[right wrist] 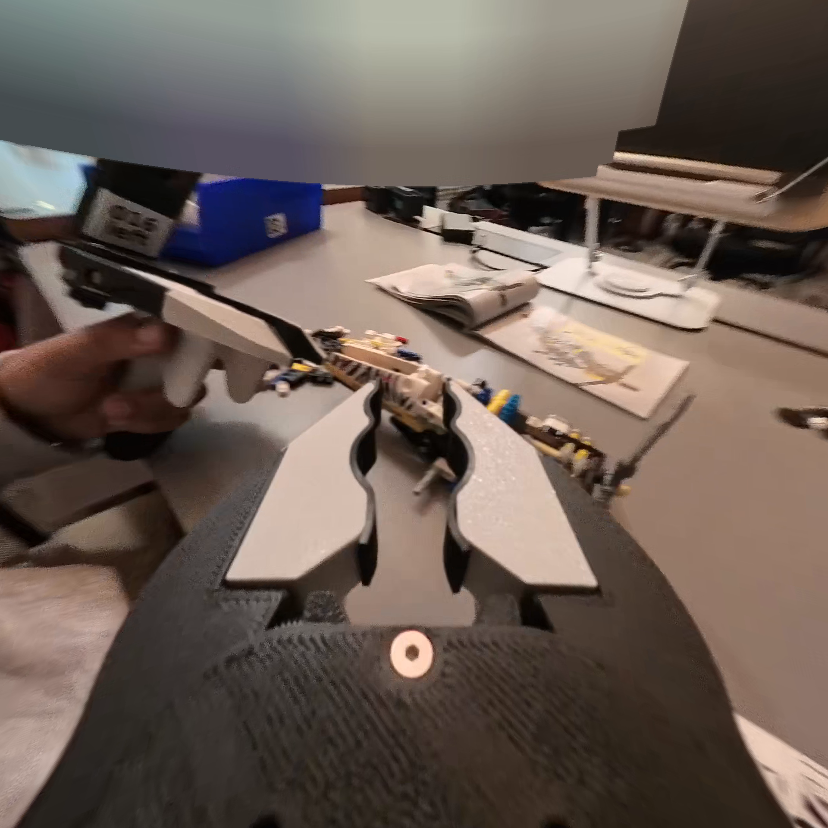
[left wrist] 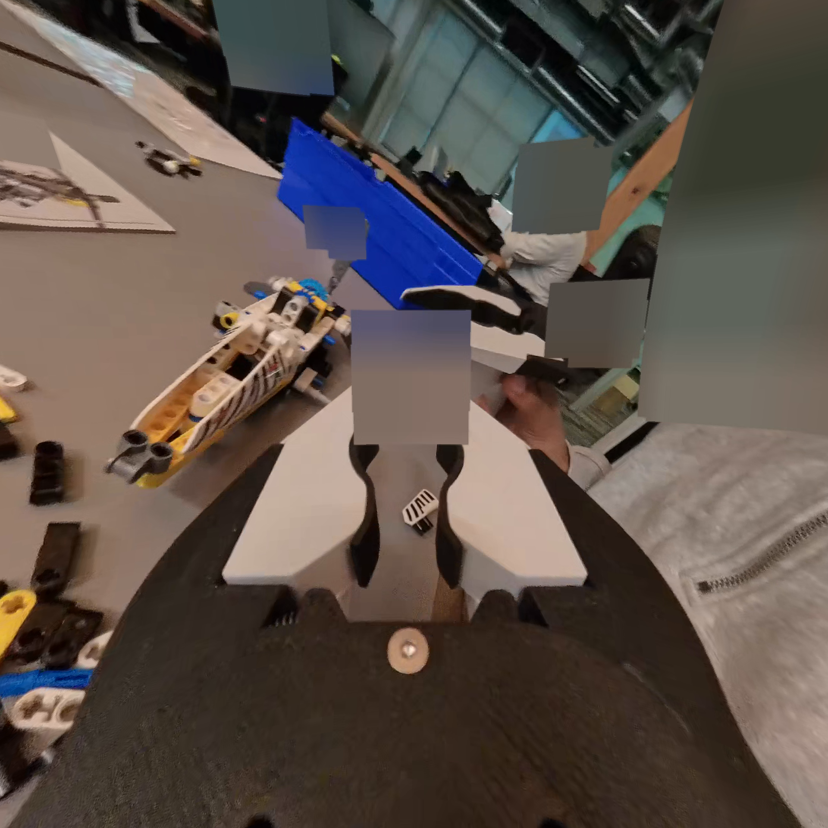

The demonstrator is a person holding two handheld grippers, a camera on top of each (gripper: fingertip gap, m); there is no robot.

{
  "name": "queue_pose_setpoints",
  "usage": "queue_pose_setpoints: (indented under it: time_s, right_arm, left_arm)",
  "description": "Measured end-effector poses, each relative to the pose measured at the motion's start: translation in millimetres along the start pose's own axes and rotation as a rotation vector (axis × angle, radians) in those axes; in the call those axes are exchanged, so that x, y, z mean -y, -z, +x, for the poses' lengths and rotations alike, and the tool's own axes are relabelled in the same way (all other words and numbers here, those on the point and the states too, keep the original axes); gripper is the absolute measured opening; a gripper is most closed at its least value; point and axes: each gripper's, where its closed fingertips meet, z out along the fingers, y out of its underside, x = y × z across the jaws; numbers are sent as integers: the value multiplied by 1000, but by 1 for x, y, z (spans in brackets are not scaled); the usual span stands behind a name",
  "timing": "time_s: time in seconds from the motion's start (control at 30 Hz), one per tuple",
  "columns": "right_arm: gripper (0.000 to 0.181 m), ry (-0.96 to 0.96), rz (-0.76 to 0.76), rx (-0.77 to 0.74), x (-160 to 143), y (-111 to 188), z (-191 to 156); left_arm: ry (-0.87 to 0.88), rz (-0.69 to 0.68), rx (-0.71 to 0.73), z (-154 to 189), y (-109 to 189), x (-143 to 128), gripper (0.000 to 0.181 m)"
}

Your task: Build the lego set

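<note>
Grey tabletop [left wrist: 134, 286] carried the partly built lego model [left wrist: 233, 372], a long white and yellow hull with black zebra striping, lying at about ten o'clock from the left gripper [left wrist: 407, 448] and well apart from it. That gripper's fingers stood apart with nothing between them; its tips were hidden under a blurred patch. On the table seen through the gap lay a small white striped lego tile [left wrist: 420, 511], touching neither finger. Loose black, yellow, blue and white lego pieces [left wrist: 45, 627] were scattered at the eight o'clock edge of the left wrist view, and a black beam [left wrist: 47, 477] lay near the model's nose. An instruction booklet [left wrist: 67, 197] lay at ten o'clock, and a blue bin [left wrist: 381, 224] at twelve.

In the right wrist view, the right gripper [right wrist: 412, 394] hung just in front of the same model [right wrist: 403, 385], its fingers parted and empty; whether the tips touched the model could not be told. A hand [right wrist: 76, 381] gripped the other gripper's handle at nine o'clock. A folded paper stack [right wrist: 457, 291] and a second booklet [right wrist: 596, 358] lay at one to two o'clock.
</note>
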Motion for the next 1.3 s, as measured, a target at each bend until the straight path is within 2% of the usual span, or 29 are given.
queue_pose_setpoints:
  time_s: [0.03,0.1,0.13,0.27,0.4,0.5,0.6,0.73,0.83,0.97,1.3]
  right_arm:
    - [30,29,2,-34,-1,0,5]
    - [32,75,14,-73,-5,1,9]
    - [28,95,20,-76,-4,1,8]
    - [3,156,42,-121,-1,2,7]
    - [0,77,5,-97,-4,1,11]
    - [0,9,-26,-90,2,5,14]
    - [0,72,-45,-172,8,9,26]
    - [0,17,-138,-137,-17,0,26]
    - [0,-33,-177,-125,-32,-6,27]
    - [0,-5,-200,-138,-36,-10,27]
    - [0,-22,-280,-53,-47,-17,18]
  left_arm:
    - [-2,11,-2,0,0,1,20]
    - [-38,46,9,2,1,6,5]
    - [-56,51,31,0,1,7,0]
    - [-110,32,166,-12,-2,6,0]
    - [-211,77,305,-22,2,17,0]
    - [-342,11,379,-23,-1,16,0]
    - [-341,-13,402,-26,-4,14,0]
    - [-242,8,445,-44,4,16,0]
    - [-289,-45,503,-50,3,13,0]
    - [-351,-129,538,-52,-5,3,0]
    - [-443,-230,606,-56,-12,-8,0]
